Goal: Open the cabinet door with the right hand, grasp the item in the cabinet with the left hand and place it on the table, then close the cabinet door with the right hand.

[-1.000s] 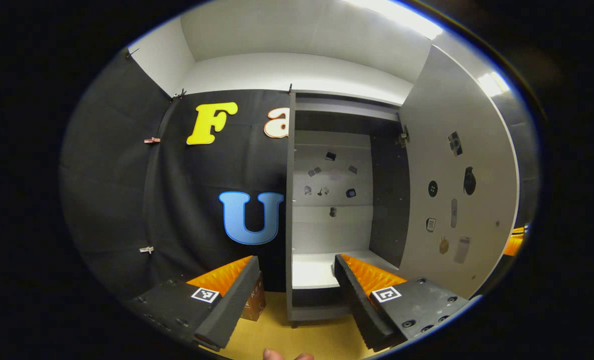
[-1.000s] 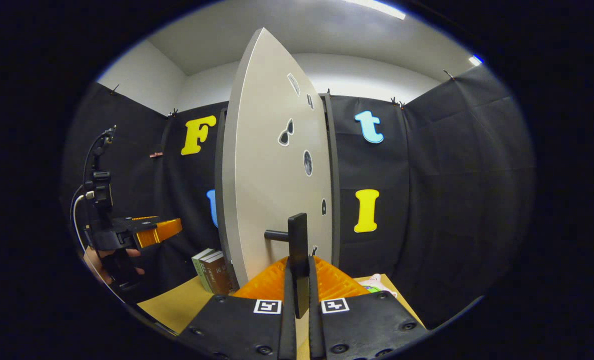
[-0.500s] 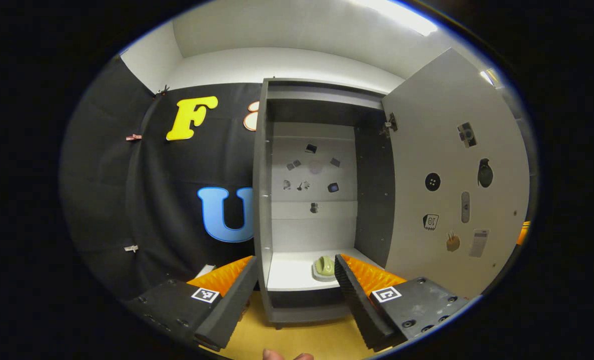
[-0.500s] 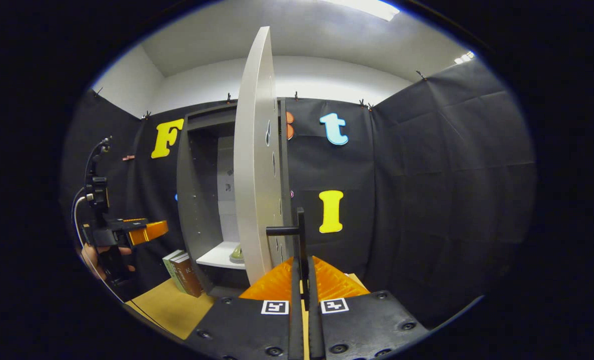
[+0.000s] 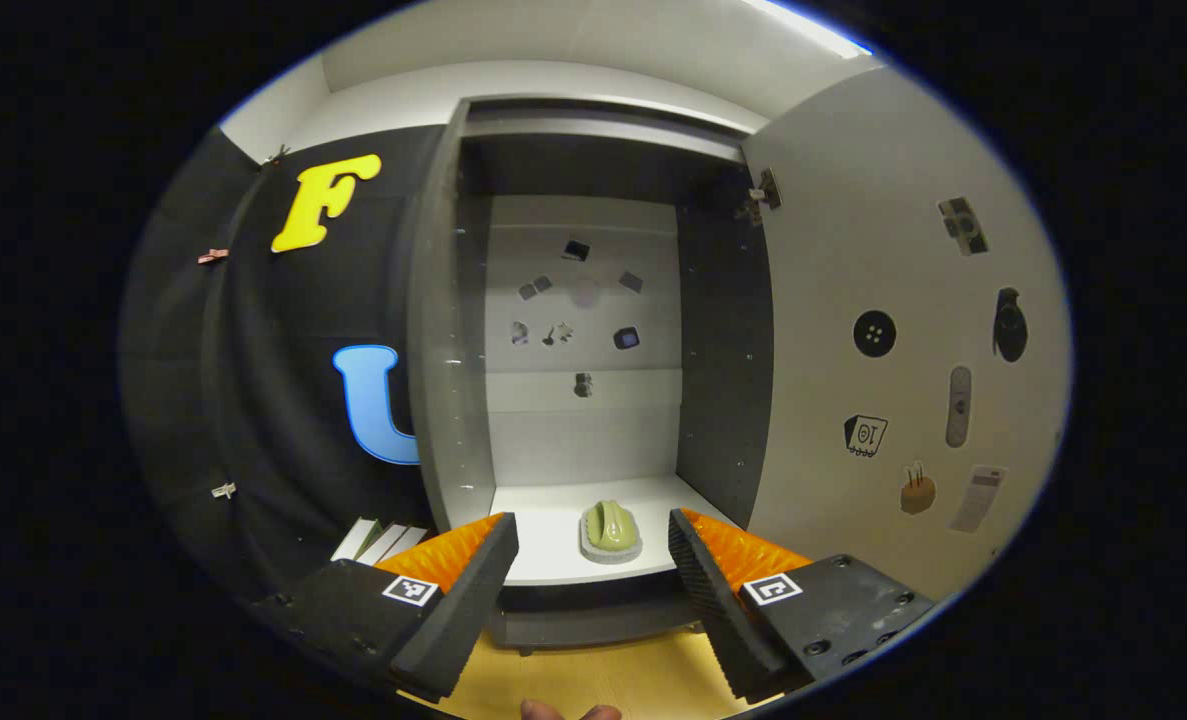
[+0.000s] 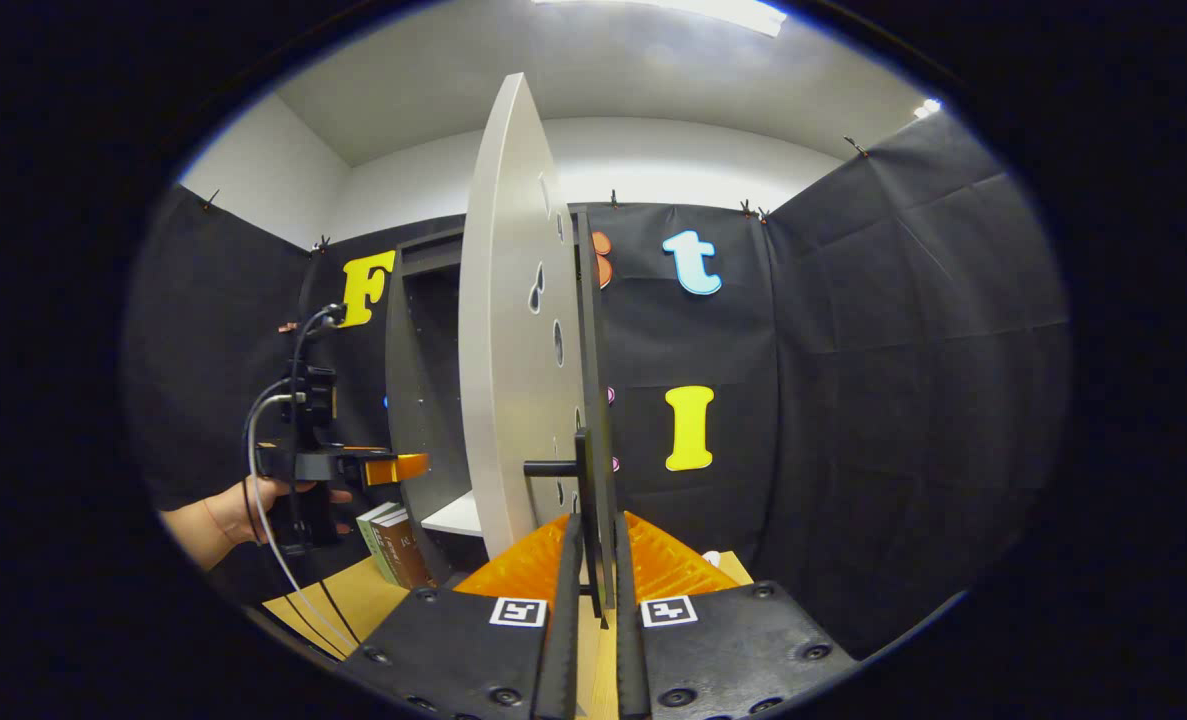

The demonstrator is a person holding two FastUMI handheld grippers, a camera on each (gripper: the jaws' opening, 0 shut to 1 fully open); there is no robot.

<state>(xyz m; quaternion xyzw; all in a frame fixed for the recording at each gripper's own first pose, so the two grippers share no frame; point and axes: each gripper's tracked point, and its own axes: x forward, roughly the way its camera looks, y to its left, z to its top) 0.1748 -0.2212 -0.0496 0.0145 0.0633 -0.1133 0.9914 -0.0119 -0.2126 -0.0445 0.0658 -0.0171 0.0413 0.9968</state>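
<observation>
1. Since the cabinet door (image 6: 508,330) stands swung wide, edge-on in the right gripper view, treat step 1 (open) as done or nearly done.
2. Check your right gripper (image 6: 590,590): fingers closed to a narrow slot, both pressing on the door handle (image 6: 593,500). It has hold of the handle, nothing else.
3. Check your left gripper (image 5: 593,560): fingers spread wide, nothing between them. It sits in front of the cabinet (image 5: 453,330) opening, not yet inside.
4. Locate the item (image 5: 610,527): a small green object on a pale base, on the cabinet's bottom shelf (image 5: 543,545), near the front edge, approx. centred between the left fingers in the left gripper view but farther off. No contact yet.
5. Note the table (image 5: 593,680) w/ books (image 6: 393,545) standing just left of the cabinet; keep clear of them when setting down.
6. Remaining, judged from this state: reach in w/ left gripper, close on item, withdraw, place on table; then push door shut w/ right gripper. Roughly one third complete.
</observation>
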